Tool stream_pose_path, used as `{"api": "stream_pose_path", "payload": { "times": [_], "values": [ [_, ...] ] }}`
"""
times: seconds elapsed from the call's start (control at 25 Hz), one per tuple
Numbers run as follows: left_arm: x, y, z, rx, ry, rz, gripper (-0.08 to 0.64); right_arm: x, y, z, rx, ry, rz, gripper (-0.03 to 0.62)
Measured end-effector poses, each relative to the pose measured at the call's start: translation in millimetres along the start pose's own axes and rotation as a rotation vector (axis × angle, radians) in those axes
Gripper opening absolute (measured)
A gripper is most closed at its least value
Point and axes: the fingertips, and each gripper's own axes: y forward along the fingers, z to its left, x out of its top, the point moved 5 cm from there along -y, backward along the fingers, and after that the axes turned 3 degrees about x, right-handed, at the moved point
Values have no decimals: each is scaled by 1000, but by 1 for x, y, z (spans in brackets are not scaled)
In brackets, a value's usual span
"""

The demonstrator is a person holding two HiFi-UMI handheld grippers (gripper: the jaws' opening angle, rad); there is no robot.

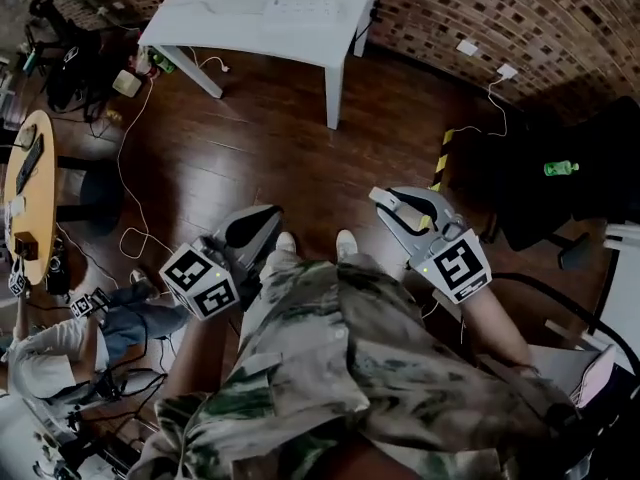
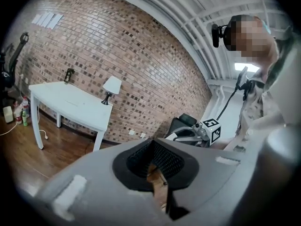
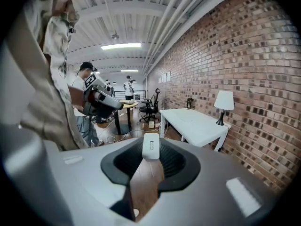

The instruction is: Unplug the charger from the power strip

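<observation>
In the right gripper view a small white charger (image 3: 151, 146) sits pinched between the tips of my right gripper (image 3: 151, 158), which is shut on it and held up in the air. My left gripper (image 2: 153, 164) has its jaws drawn together with nothing between them. In the head view both grippers hang in front of my body over the wooden floor, the left gripper (image 1: 260, 216) and the right gripper (image 1: 388, 201) about level with each other. The white power strip (image 1: 300, 8) lies on the white table (image 1: 210, 18), well ahead of both grippers.
A table lamp (image 3: 224, 102) stands on the white table by the brick wall (image 3: 263, 55). A round wooden table (image 1: 30, 183) and a crouching person (image 1: 50, 363) are at the left. Cables trail over the floor (image 1: 125, 198). A black chair (image 1: 560, 193) with a green bottle (image 1: 561, 168) stands at the right.
</observation>
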Motion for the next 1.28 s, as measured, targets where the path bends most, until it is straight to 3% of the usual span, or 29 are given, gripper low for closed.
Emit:
{"api": "stream_pose_path", "payload": {
  "times": [0.32,0.52,0.76,1.04,1.28],
  "values": [
    [-5,-50,-14,-72,42,-44,3,12,-21,58,-70,14,-20,107],
    [-15,-119,-4,-87,53,-68,3,40,4,126,-65,-26,-31,107],
    [-38,-186,23,-94,64,-48,3,64,37,200,-80,1,-64,107],
    [-46,-201,11,-189,101,-39,3,65,32,247,-154,34,-86,107],
    [-51,-206,4,-227,127,-31,3,69,33,266,-164,23,-77,107]
  ]
}}
